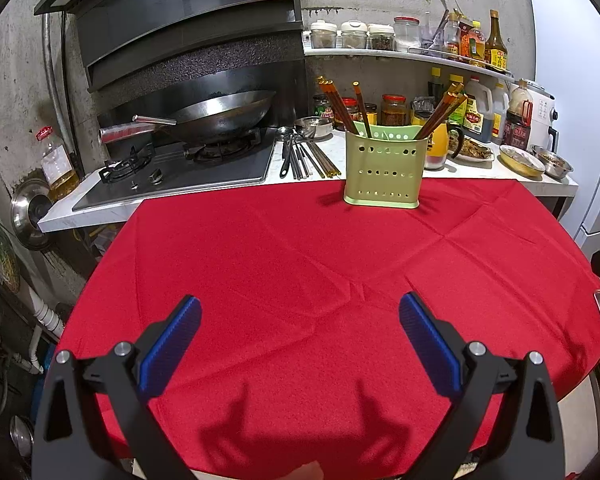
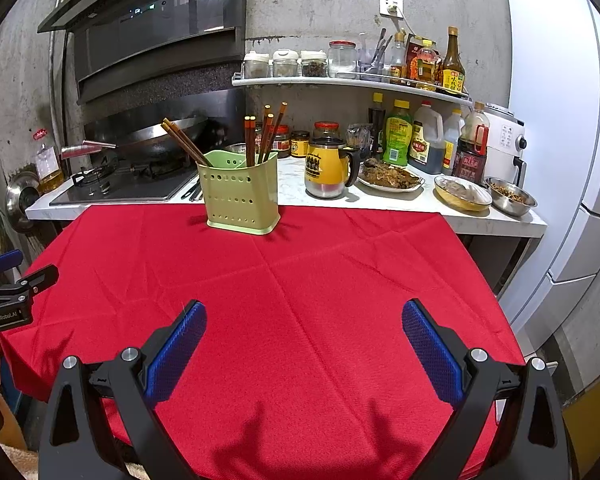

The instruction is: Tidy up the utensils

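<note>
We hold both grippers low over the red tablecloth (image 1: 300, 248), near its front edge; our left gripper (image 1: 300, 312) has its blue-padded fingers (image 1: 172, 344) spread wide with nothing between them, only bare cloth; our right gripper (image 2: 304, 316) is spread just as wide and is equally empty-handed, its pads (image 2: 432, 352) hanging over the cloth. At the far edge of the cloth stands the green utensil holder (image 1: 383, 168), upright, perforated with rows of holes, right where the cloth meets the white countertop (image 1: 500, 178); brown chopsticks (image 1: 340, 106) lean out of it, some tilting left, one pair tilting right. More utensils (image 1: 302, 152) lie flat on the countertop behind and to the left of the holder, beside the gas hob (image 1: 180, 168): dark-handled pieces, a spoon or ladle, and loose chopsticks side by side. A wok (image 1: 220, 114) sits on the burner; a yellow mug (image 2: 328, 170) stands on the counter to the right of the holder, with dishes of food (image 2: 390, 178) and bottles farther right. In the right wrist view, part of our left gripper shows at the left edge of the frame; a fridge (image 2: 560, 120) fills the right side.
</note>
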A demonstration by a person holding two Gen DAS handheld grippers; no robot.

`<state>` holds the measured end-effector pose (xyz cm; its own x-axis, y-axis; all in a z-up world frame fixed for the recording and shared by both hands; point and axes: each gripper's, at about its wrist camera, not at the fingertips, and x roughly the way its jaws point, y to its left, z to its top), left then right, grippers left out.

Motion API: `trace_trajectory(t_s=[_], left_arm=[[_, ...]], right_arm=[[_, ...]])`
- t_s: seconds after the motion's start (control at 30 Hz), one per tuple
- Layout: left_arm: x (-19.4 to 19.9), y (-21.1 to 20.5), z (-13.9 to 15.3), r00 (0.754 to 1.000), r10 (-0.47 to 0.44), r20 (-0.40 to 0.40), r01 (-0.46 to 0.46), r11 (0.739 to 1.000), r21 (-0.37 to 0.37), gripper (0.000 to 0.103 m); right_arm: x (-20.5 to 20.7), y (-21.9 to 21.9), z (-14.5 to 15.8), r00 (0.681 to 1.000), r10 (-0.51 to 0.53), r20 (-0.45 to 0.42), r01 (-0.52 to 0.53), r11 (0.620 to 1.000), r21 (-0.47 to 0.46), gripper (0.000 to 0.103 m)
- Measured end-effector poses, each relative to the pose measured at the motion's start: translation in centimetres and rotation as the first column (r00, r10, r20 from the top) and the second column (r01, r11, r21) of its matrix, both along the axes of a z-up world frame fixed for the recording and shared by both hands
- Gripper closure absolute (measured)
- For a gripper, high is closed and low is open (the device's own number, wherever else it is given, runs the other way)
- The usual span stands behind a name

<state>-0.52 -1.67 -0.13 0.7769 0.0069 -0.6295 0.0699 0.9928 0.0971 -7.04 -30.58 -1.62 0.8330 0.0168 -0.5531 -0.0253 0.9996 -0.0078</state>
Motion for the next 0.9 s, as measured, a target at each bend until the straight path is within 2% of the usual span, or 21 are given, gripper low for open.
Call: trace_trajectory(t_s=[0.9], left_arm=[[-0.06,-0.01,-0.53,1.0,-0.025,-0.016,0.025,1.0,-0.007,0.006]], right_arm=[[0.07,0.09,-0.34,1.0,-0.003,-0.005,0.003,1.0,0.001,0.006]])
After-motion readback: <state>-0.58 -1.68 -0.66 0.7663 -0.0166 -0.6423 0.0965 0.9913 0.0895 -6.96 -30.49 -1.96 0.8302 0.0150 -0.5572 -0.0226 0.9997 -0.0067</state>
